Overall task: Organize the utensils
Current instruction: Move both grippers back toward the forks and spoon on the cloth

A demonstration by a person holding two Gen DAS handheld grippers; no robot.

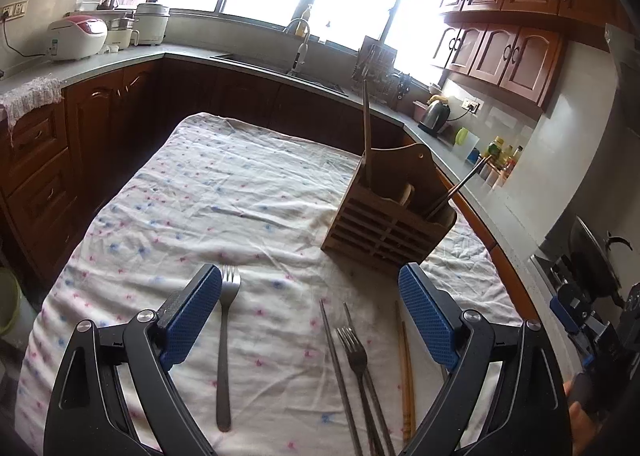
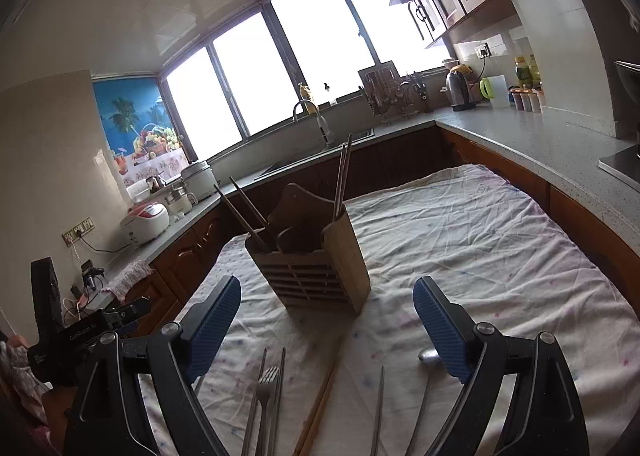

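If I grab in a hurry, things could go wrong. On the left, one fork (image 1: 225, 348) lies alone on the cloth (image 1: 248, 191), just beside the inner pad of my left tool (image 1: 310, 314). It is thin and flat, so the pads could slide over it or pinch the cloth too. Next come the metal chopsticks (image 1: 340, 372) with a second fork (image 1: 354, 356) lying on them, and a wooden pair (image 1: 406, 368) close by. These sit so tight together that I might lift two kinds at once, or knock them crooked.

The holder (image 1: 390, 221) stands further back on the worktop, with some sticks already leaning in it. It looks light, so a bump could tip it.

My left tool is wide open and holds nothing. My right tool (image 2: 326, 322) is wide open too, with nothing in it. A spoon (image 2: 428, 356) peeks out beside its right pad, partly hidden.
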